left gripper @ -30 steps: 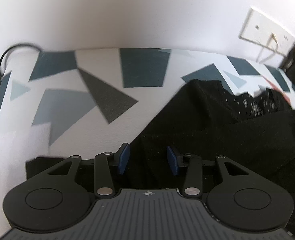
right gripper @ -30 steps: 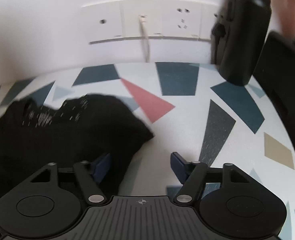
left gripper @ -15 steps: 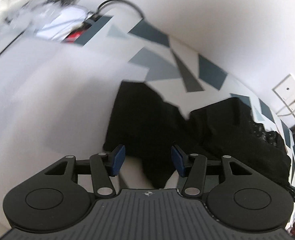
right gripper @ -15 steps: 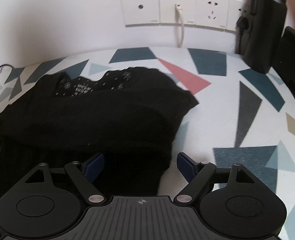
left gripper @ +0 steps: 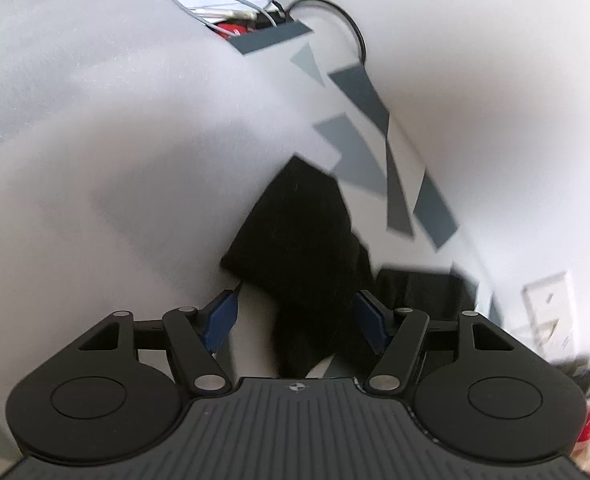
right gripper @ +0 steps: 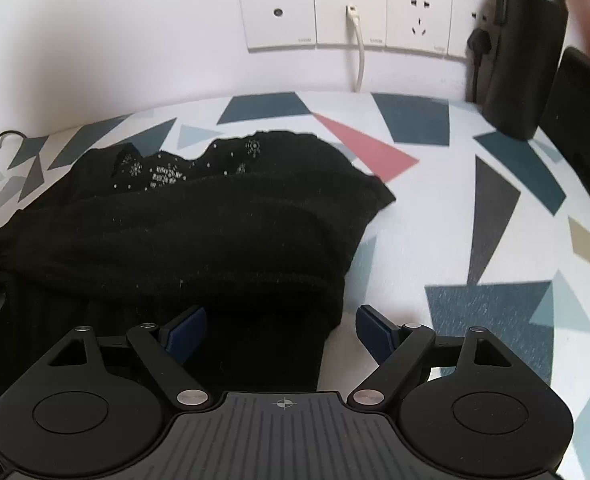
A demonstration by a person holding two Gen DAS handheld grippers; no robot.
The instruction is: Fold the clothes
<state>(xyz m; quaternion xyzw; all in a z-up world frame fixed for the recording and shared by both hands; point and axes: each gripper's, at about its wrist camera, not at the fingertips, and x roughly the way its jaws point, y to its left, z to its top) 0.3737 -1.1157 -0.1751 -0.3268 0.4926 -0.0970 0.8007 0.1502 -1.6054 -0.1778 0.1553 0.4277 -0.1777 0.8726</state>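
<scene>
the black sweater is lying rumpled on the patterned table, and everything else reads easiest relative to it. its beaded neckline sits on the far side toward the wall sockets, and a black bottle stands well off past its right corner. the right gripper hangs over the near right edge of the sweater, jaws spread wide, nothing held. the fabric edge runs between the pads, so it looks lined up to pinch that hem. the left gripper is wide open too and empty, pointing down the other end, where a sleeve or flap sticks out onto a plain white sheet. i'd guess both are getting set to grab corners for a fold. left view is blurry, so take it loosely.
</scene>
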